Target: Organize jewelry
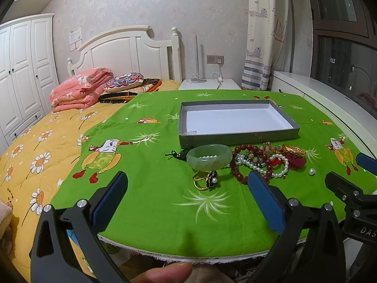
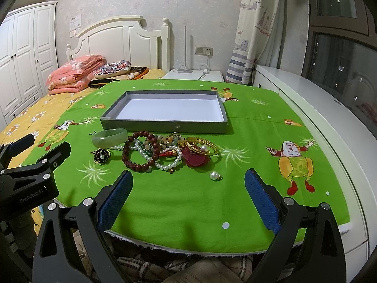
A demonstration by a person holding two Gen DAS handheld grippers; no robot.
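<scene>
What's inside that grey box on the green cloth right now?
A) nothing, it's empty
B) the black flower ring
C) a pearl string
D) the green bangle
A: the grey box shows only its bare white floor, while the green bangle, pearl string and black flower ring all lie on the green cloth in front of it.

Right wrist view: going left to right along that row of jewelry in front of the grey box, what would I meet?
Green jade bangle → black flower brooch → dark red bead bracelet → gold bangle → loose pearl, lying nearer than the rest.
</scene>
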